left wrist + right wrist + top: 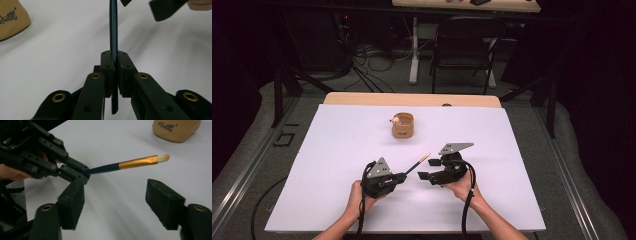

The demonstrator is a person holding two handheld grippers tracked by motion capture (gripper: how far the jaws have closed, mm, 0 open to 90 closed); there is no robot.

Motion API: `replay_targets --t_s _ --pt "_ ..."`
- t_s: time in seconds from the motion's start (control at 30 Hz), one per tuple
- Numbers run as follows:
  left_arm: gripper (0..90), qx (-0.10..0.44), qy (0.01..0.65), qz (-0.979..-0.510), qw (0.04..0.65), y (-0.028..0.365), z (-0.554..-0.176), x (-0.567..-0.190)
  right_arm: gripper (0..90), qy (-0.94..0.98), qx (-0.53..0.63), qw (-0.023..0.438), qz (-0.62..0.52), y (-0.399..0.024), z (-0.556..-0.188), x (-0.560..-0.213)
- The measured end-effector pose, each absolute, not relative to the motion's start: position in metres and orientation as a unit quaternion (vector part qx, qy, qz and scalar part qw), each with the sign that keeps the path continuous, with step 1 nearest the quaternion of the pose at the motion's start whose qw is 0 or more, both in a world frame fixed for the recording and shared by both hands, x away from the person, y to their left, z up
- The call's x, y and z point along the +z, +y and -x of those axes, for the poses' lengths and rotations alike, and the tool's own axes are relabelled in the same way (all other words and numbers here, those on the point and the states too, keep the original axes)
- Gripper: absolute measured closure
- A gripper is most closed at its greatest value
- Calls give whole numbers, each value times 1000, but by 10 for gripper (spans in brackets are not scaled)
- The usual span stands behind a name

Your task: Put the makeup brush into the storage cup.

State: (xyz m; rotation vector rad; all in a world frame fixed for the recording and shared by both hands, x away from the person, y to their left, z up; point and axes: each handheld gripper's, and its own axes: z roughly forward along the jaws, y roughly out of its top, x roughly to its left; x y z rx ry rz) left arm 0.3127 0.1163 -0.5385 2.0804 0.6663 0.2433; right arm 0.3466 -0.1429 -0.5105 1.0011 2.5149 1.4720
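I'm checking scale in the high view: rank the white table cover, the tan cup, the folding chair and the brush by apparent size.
1. white table cover
2. folding chair, though it stands farther off
3. tan cup
4. brush, partly hidden in the left gripper's jaws, so this last rank is unsure.

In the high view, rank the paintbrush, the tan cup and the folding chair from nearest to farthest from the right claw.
From the right claw:
1. paintbrush, just to its left, held by the left claw.
2. tan cup, mid-table, beyond the claws.
3. folding chair, on the floor past the table's far edge.
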Motion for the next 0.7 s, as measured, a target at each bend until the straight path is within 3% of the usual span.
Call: replay_targets --t_s 0.3,0.7 --pt "844 95 264 -847 451 107 -312 -541 530 785 502 26 -362 -141 -354 -514" --pt "842 95 262 -851 445 98 -312 -542 696 767 537 30 -349 -142 -349 -506"
